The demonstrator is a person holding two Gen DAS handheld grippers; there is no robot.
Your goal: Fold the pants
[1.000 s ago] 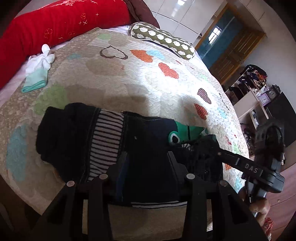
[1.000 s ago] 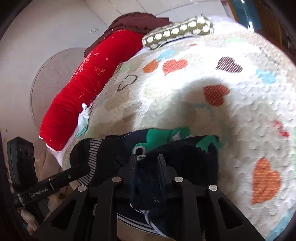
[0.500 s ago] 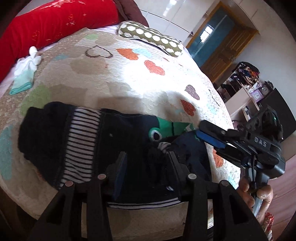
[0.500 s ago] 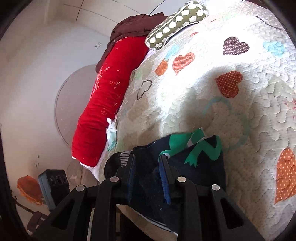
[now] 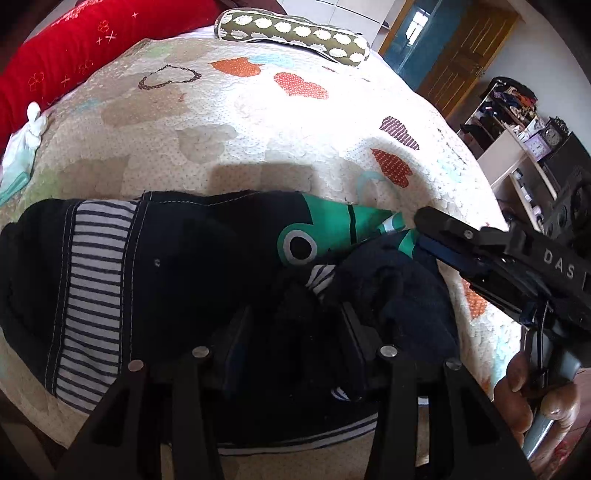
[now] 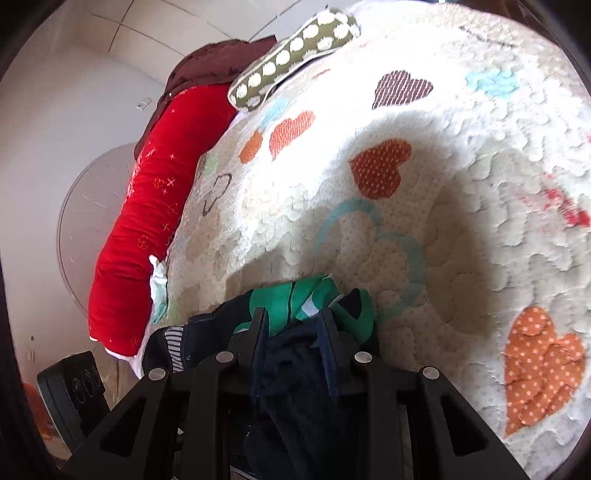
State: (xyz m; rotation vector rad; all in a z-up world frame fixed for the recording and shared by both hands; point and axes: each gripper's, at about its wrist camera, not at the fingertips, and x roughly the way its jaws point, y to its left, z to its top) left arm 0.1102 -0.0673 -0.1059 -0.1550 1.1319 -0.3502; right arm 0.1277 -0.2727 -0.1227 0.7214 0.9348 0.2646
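Dark navy pants (image 5: 184, 266) with a striped panel and a green frog patch (image 5: 332, 225) lie folded on the quilt (image 5: 258, 129) near its front edge. My left gripper (image 5: 293, 325) stands over their middle, jaws opening, with dark cloth loose between the fingers. A bunched navy fold fills the gap of my right gripper (image 6: 291, 325), which is shut on it beside the green patch (image 6: 280, 306). In the left wrist view the right gripper (image 5: 421, 230) reaches in from the right, held by a hand (image 5: 535, 387).
A red bolster (image 5: 74, 48) and a spotted olive pillow (image 5: 295, 33) lie along the far side of the bed. A white and mint cloth (image 5: 22, 147) sits at the left edge. Cluttered shelves (image 5: 517, 140) and a wooden door (image 5: 454, 55) stand to the right.
The left gripper has come lower and closer to the pants, jaws slightly wider. The right gripper has rolled and its fingers have spread a little around the navy fold.
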